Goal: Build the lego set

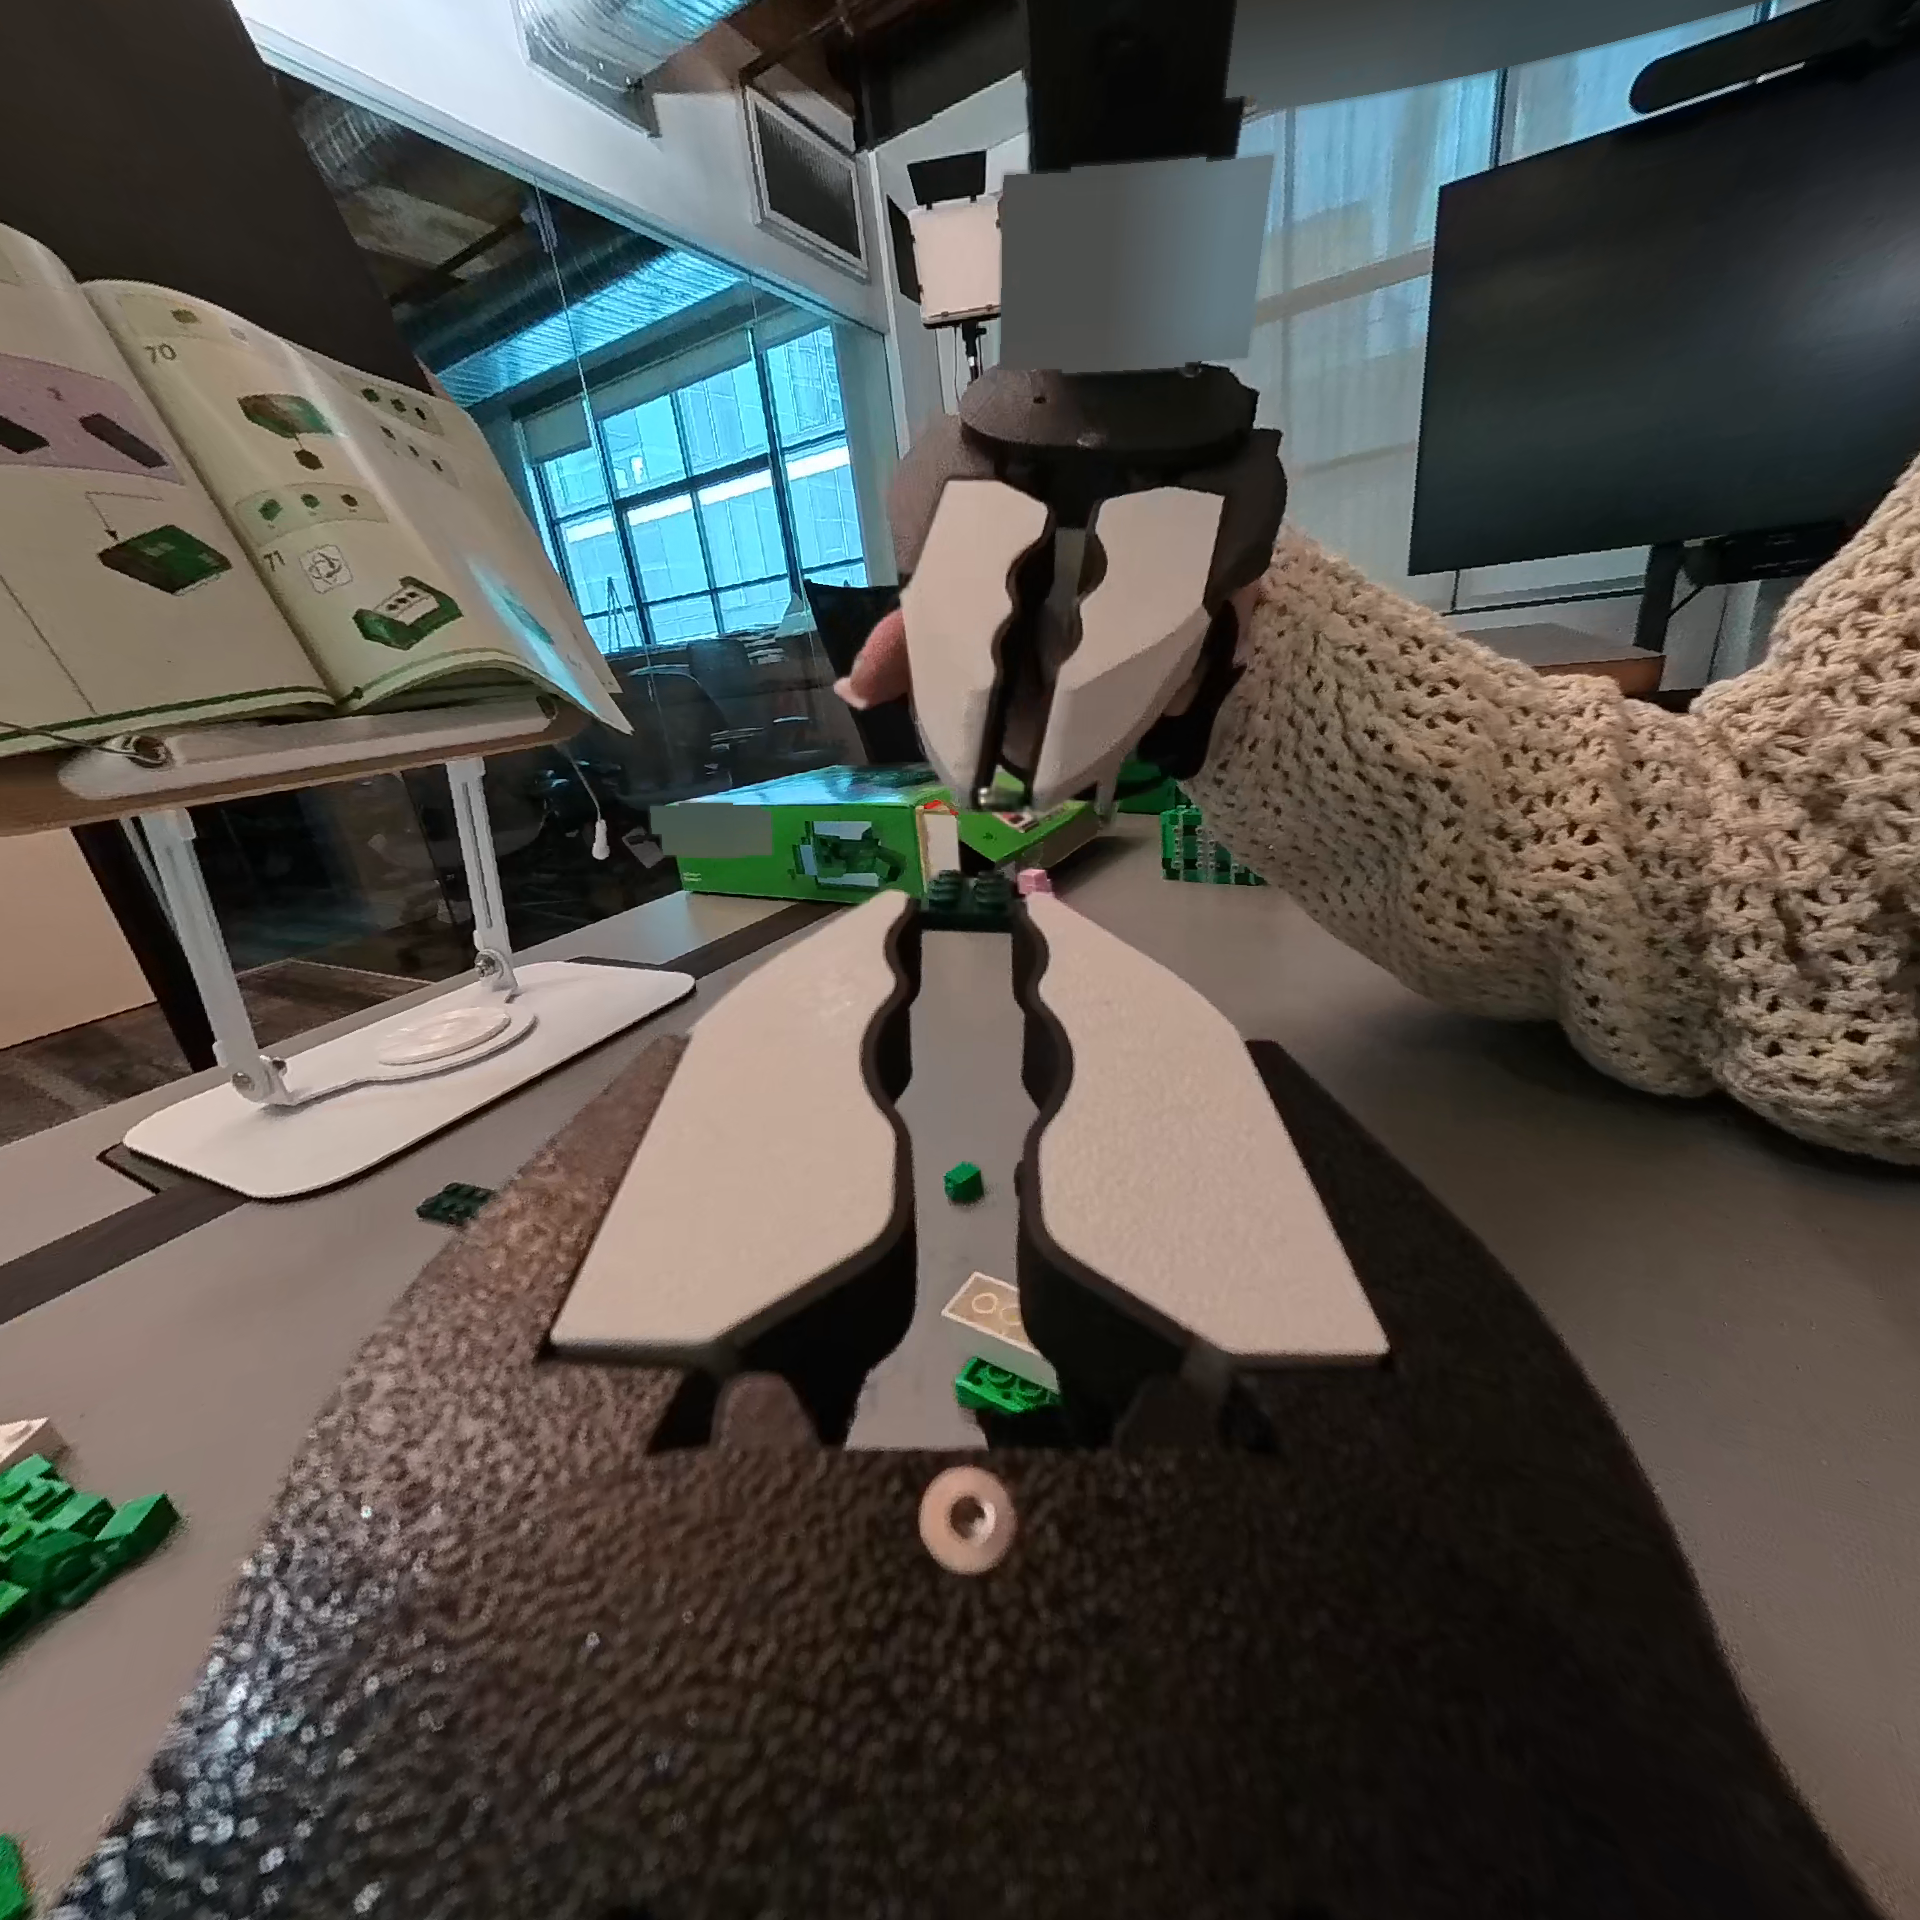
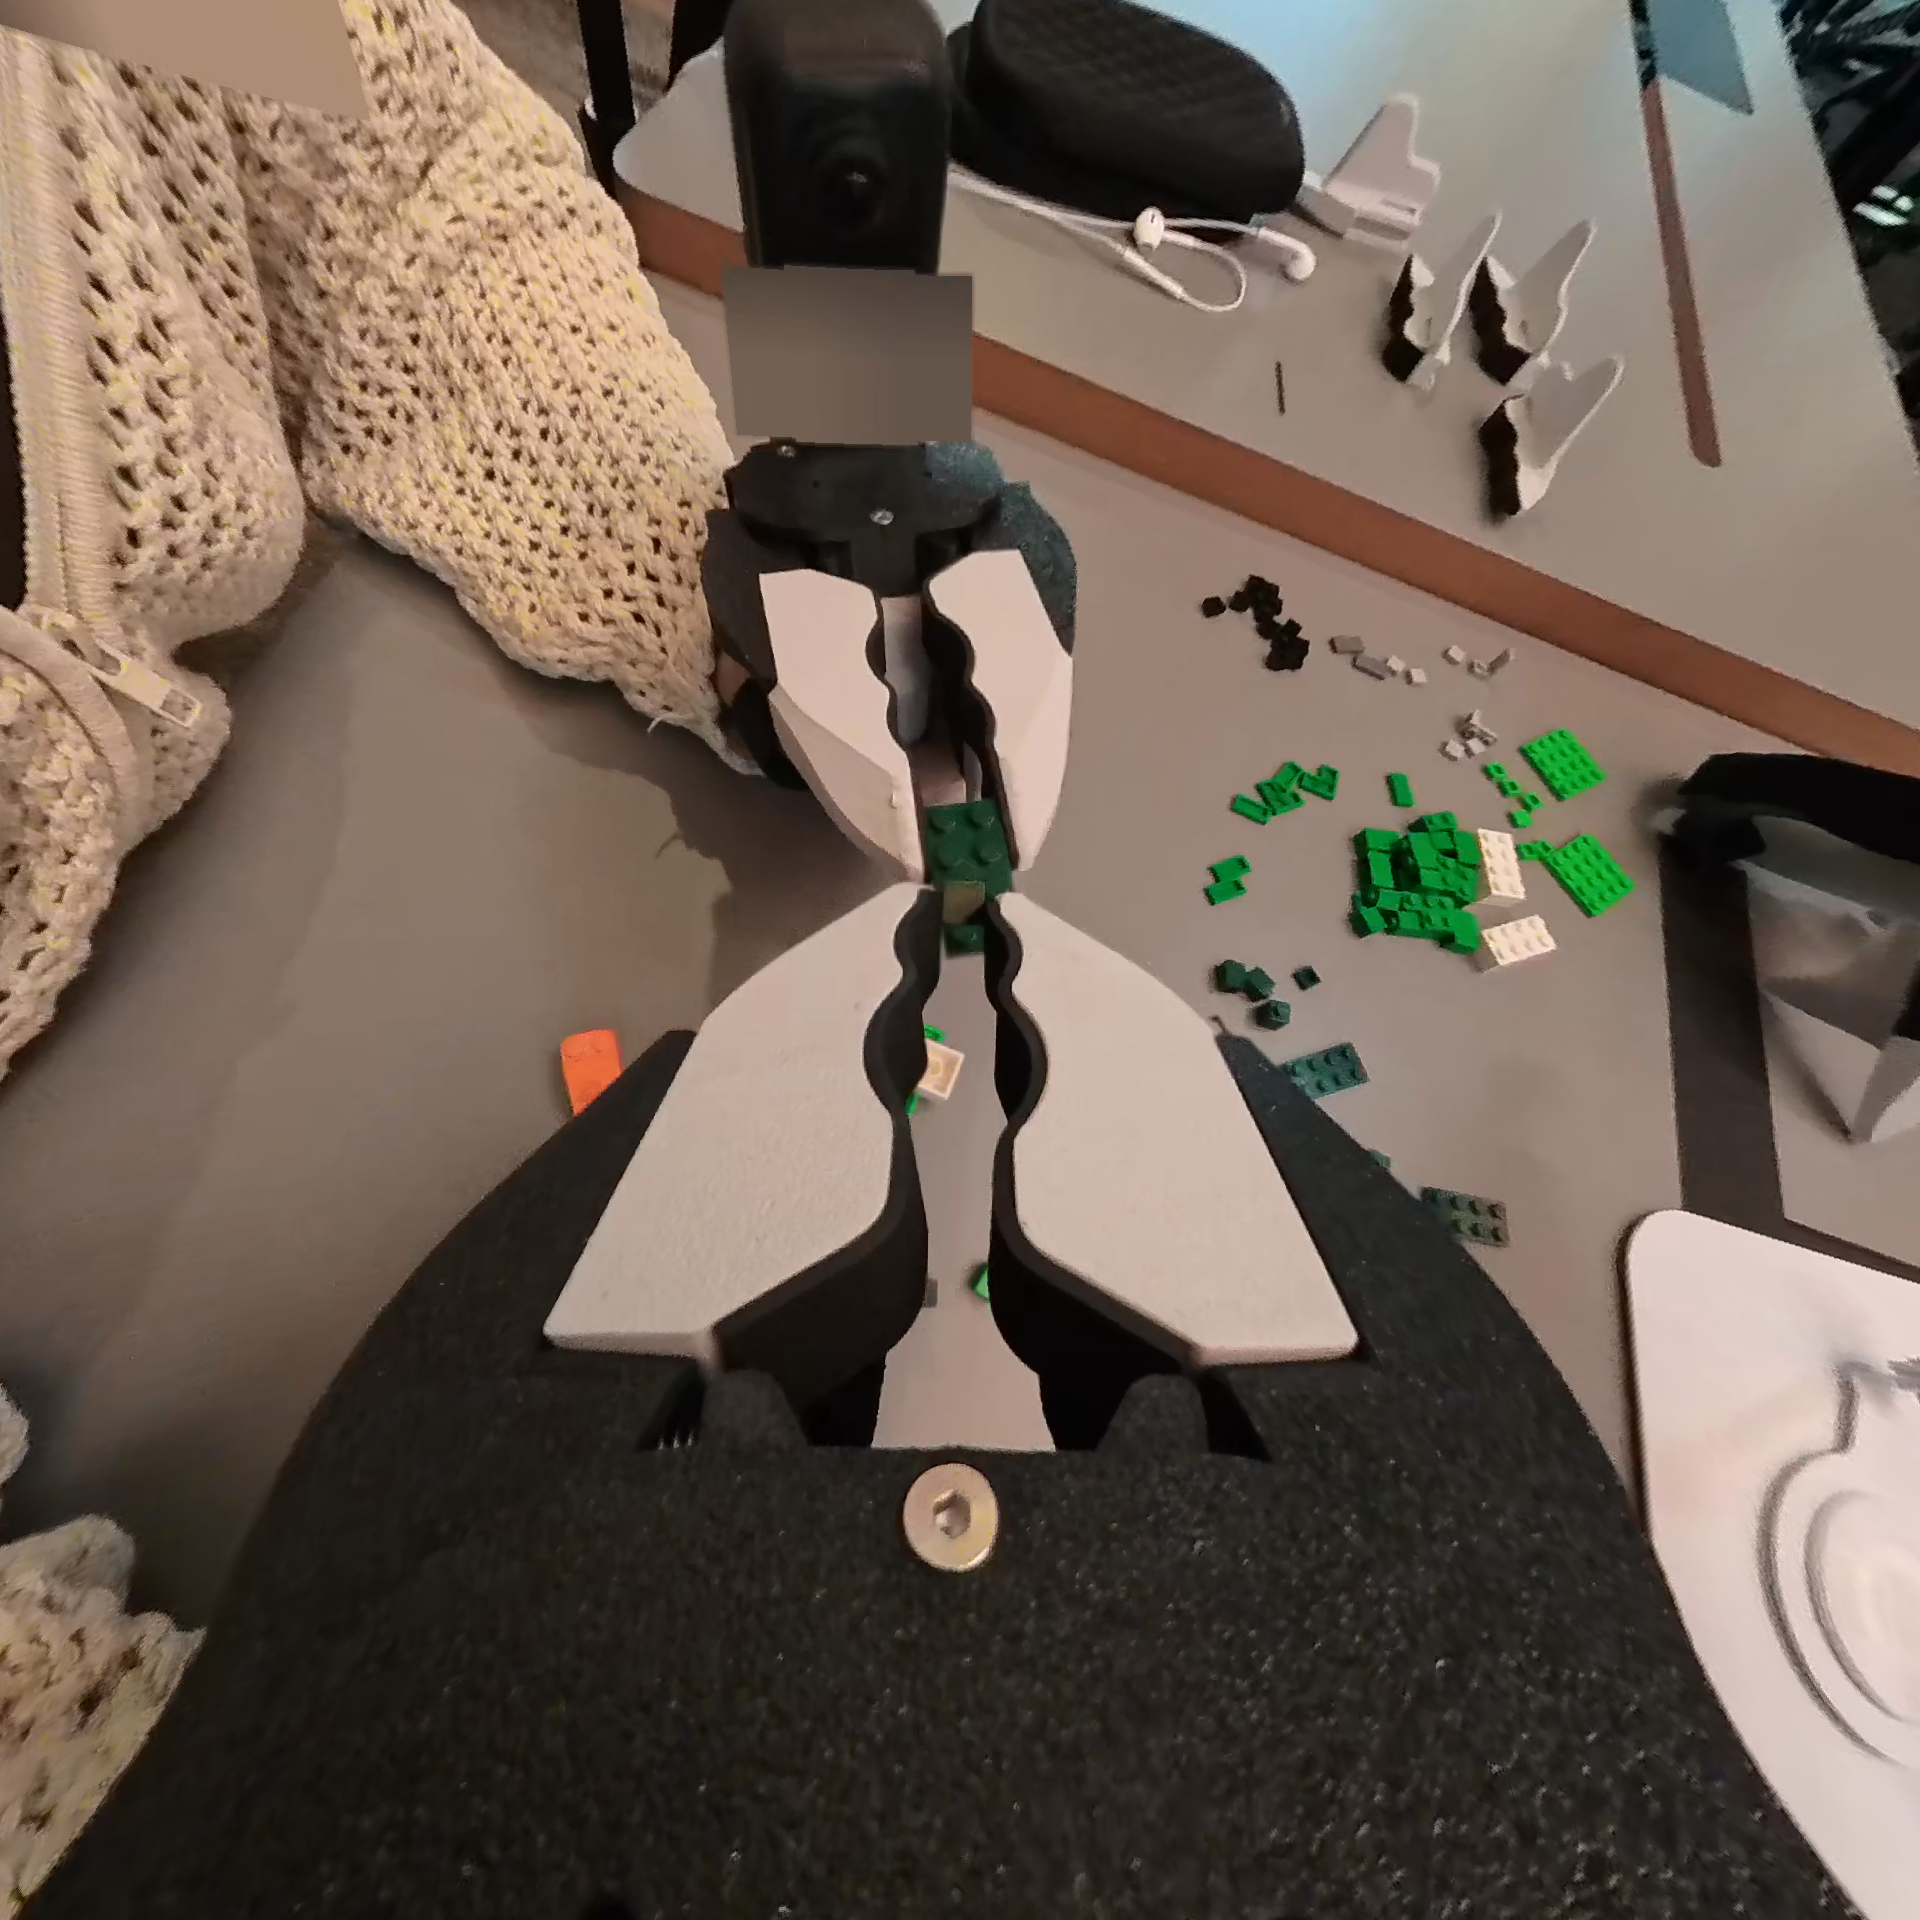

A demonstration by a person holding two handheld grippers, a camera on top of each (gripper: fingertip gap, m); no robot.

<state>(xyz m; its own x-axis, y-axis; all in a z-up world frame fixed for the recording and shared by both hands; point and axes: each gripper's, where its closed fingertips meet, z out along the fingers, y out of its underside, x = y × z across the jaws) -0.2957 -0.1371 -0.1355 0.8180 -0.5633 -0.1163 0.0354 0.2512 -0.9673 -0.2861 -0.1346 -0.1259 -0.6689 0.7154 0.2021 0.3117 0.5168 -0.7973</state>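
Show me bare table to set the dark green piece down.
Bare grey table lies between the sweater sleeve and the orange piece. It is crowded around the green brick pile, with dark plates below it.

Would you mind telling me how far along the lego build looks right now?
Done: a small green built section stands behind the sleeve. In hand: the left gripper holds a dark green plate, and the right gripper holds a small piece above it. Left: many loose bricks lie on the table, so much appears to remain.
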